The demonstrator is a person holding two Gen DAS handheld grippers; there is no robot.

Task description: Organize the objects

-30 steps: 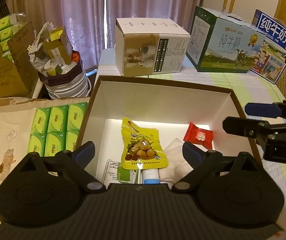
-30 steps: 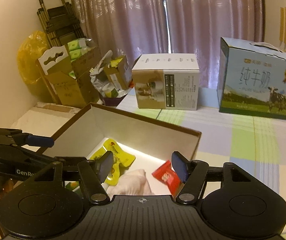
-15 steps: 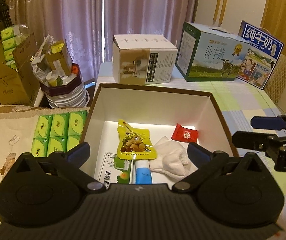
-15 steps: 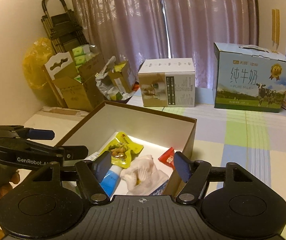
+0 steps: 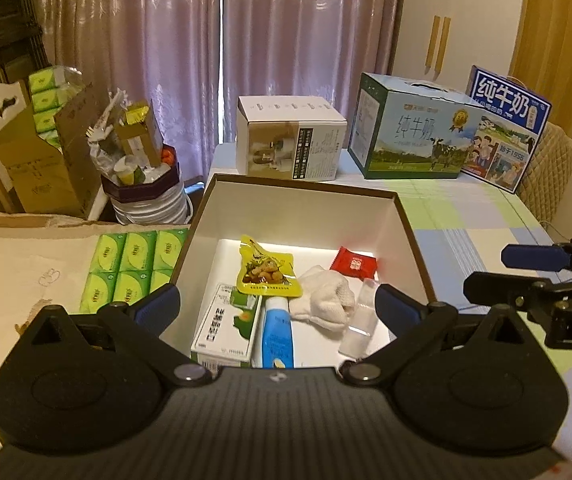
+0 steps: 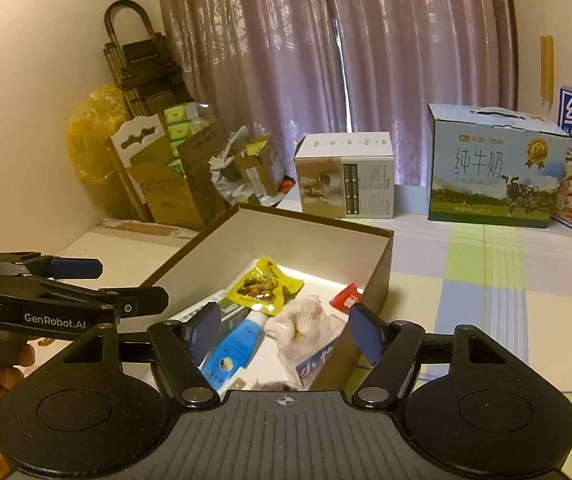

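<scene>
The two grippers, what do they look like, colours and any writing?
Both are matte black with ribbed bodies, round side housings, silver pivot screws and blue finger pads: the left gripper and the right gripper. White GenRobot.AI lettering marks the left one's side.

Bench [image 5: 466,224] under a pastel checked cloth. Open brown box [image 5: 406,224] at near centre. Far edge, left to right: white carton [image 5: 290,148], green-blue milk case [image 5: 414,132], blue milk case [image 5: 506,128]. Left: green tissue packs [image 5: 129,268] beside the brown box.
</scene>
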